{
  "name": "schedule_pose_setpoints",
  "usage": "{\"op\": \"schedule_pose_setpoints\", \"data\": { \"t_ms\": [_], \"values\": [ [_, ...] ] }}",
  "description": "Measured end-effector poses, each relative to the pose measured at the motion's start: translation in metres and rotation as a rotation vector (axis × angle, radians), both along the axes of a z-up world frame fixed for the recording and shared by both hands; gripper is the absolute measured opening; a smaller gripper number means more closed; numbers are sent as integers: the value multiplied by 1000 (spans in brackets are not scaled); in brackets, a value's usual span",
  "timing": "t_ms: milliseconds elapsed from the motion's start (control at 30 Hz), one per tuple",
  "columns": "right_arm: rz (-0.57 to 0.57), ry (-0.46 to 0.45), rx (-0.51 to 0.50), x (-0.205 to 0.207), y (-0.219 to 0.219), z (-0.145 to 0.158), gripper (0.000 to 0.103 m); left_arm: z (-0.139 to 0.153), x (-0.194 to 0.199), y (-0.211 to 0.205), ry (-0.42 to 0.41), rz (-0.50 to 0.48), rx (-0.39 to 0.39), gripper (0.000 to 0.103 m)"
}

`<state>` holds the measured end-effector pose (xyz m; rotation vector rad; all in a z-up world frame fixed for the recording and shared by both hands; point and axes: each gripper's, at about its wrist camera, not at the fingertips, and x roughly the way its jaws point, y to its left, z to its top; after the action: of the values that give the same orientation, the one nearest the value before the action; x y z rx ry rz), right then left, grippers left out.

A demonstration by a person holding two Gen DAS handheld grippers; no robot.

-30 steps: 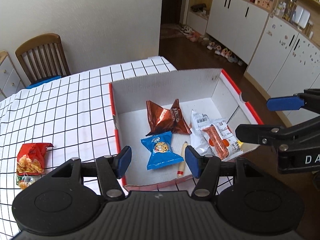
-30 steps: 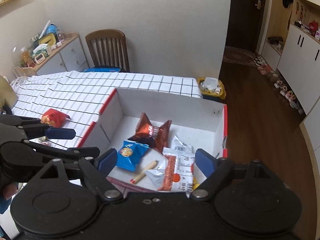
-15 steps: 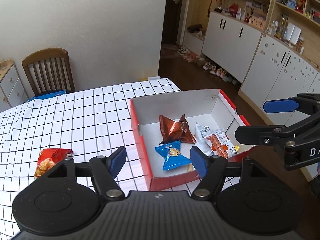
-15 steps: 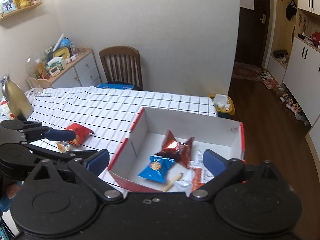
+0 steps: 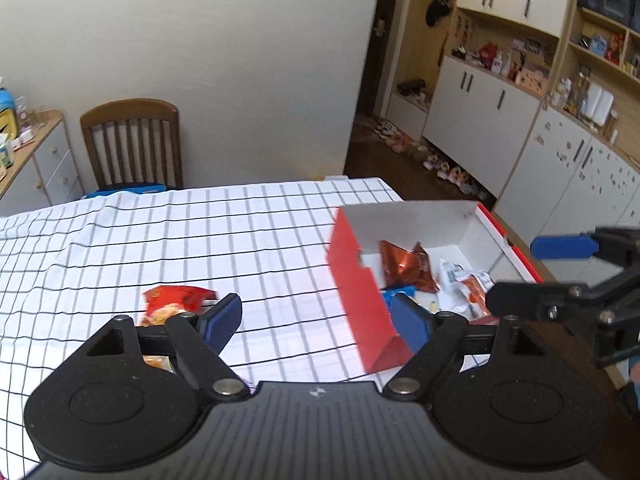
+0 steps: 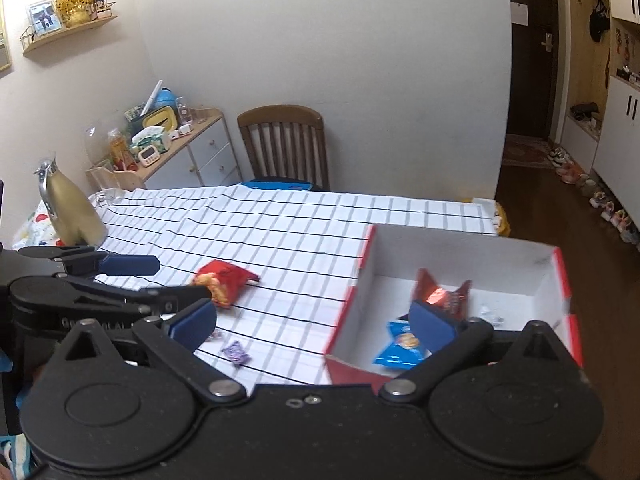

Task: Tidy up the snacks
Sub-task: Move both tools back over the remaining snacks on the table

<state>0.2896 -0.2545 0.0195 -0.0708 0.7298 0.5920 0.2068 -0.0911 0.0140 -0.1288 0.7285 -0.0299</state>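
A red and white cardboard box (image 5: 360, 292) (image 6: 472, 252) stands at the table's right end. It holds a brown foil pack (image 5: 404, 268) (image 6: 440, 292), a blue cookie pack (image 6: 400, 348), and white and orange packs (image 5: 468, 284). On the checked cloth to its left lies a red snack bag (image 5: 172, 304) (image 6: 222, 278). A small purple candy (image 6: 236, 352) lies nearer the front. My left gripper (image 5: 316, 320) is open and empty, held above the cloth between bag and box. My right gripper (image 6: 312, 326) is open and empty, over the box's left wall.
A wooden chair (image 5: 132, 144) (image 6: 286, 144) stands at the table's far side. A gold jug (image 6: 70, 204) stands on the table's left end, with a cluttered drawer unit (image 6: 172, 152) behind it. White cabinets (image 5: 500, 120) and shoes line the right wall.
Both grippers have pulled back and up from over the box and swung left. The box now sits to the right in both views, and the red snack bag has come nearer to centre.
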Motion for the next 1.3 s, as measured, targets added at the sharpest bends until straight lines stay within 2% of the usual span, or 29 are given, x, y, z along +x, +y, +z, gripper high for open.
{"op": "schedule_pose_setpoints", "data": {
  "t_ms": [367, 700, 933, 1300],
  "values": [
    [47, 38, -12, -19, 63, -28, 103, -15, -10, 91, 38, 102, -18, 82],
    [74, 78, -77, -22, 108, -64, 102, -46, -8, 153, 96, 158, -20, 82],
    [124, 99, -140, -17, 131, -94, 91, -75, 2, 170, 148, 171, -24, 82],
    [231, 110, -248, 0, 158, -137, 77, -127, 23, 169, 237, 170, -23, 82]
  ]
}}
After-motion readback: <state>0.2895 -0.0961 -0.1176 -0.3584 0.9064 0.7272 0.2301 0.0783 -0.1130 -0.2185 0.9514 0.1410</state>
